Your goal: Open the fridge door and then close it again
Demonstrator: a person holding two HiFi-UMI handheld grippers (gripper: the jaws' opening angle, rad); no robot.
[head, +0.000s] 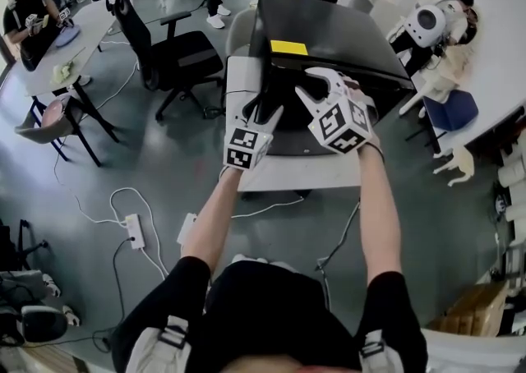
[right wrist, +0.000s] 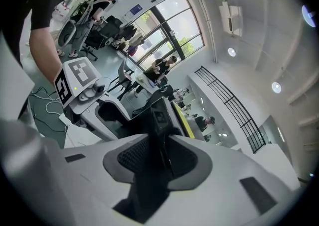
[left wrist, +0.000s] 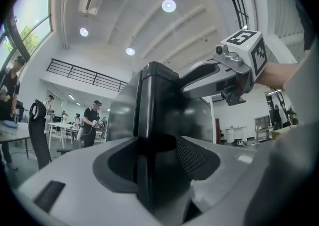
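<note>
A small black fridge [head: 337, 34] with a yellow label stands on a white table [head: 275, 172]. The thick black edge of its door [left wrist: 154, 100] runs upright between the jaws of my left gripper [left wrist: 155, 155], which stand wide and open around it. In the head view, the left gripper [head: 265, 110] is at the fridge's front left corner. My right gripper [head: 311, 88] comes from above at the front top edge. In its own view, the right gripper [right wrist: 157, 158] has the dark door edge [right wrist: 160, 120] filling the gap between its pads. How far the door stands ajar is hidden.
A black office chair [head: 168, 51] stands left of the fridge. A power strip [head: 136, 232] and cables lie on the grey floor. People sit at a table [head: 57, 59] at far left, and a white table [head: 493, 59] with soft toys is at right.
</note>
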